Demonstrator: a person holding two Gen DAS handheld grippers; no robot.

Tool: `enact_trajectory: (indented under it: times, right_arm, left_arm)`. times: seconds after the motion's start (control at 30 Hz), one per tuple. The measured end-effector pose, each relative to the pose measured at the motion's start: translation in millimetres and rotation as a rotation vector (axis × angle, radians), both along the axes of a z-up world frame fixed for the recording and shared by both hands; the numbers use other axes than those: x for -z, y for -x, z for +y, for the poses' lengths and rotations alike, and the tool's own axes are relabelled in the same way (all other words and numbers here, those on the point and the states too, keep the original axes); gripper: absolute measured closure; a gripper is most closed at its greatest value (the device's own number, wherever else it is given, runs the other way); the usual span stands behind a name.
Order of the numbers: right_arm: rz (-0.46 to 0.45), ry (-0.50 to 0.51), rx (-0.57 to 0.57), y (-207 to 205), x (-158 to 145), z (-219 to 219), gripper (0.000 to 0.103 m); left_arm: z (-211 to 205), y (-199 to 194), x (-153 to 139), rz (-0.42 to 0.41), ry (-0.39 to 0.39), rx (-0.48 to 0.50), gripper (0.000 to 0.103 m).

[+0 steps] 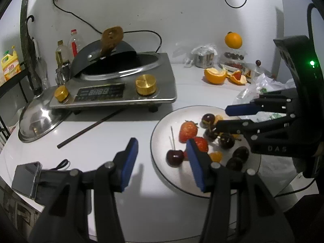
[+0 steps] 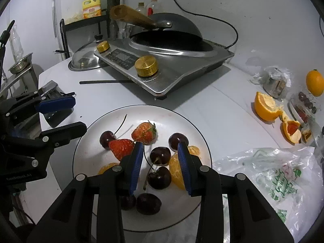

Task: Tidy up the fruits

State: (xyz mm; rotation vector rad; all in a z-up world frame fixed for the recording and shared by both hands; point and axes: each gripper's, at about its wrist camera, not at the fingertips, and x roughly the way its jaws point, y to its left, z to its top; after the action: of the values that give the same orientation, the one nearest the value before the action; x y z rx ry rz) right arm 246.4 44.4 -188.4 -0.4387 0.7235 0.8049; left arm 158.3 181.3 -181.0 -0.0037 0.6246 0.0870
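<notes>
A white plate (image 2: 97,125) (image 1: 162,129) holds two strawberries (image 2: 144,133) (image 1: 188,130), several dark cherries (image 2: 160,155) (image 1: 175,158) and orange segments (image 2: 176,168) (image 1: 215,156). My right gripper (image 2: 161,147) is open over the plate, its blue pads on either side of two stemmed cherries; it shows from the side in the left wrist view (image 1: 220,119). My left gripper (image 1: 162,143) is open and empty at the plate's left rim; it appears at the left edge in the right wrist view (image 2: 75,114).
An induction cooker (image 1: 113,93) with a black wok stands behind the plate. A steel lid (image 1: 38,119) and a dark chopstick (image 1: 89,129) lie left. Orange peels (image 1: 215,76), a whole orange (image 1: 233,40), a fruit container and a plastic bag (image 2: 273,172) are right.
</notes>
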Motion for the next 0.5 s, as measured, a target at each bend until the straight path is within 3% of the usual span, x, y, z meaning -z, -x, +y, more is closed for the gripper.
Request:
enact_trajectory:
  times: [0.23, 0.27, 0.33, 0.5]
  right_arm:
    - [-0.015, -0.018, 0.018, 7, -9, -16, 0.066]
    - [-0.016, -0.020, 0.021, 8, -10, -18, 0.066]
    - [-0.019, -0.024, 0.027, 10, -12, -24, 0.066]
    - [-0.030, -0.037, 0.044, 17, -18, -40, 0.066]
  left_arm:
    - [-14, 6, -7, -0.008, -0.005, 0.013, 0.051]
    - [-16, 7, -8, -0.009, -0.005, 0.013, 0.047]
    - [-20, 9, -11, -0.020, -0.003, 0.011, 0.029]
    - [-32, 15, -18, -0.033, -0.011, 0.022, 0.029]
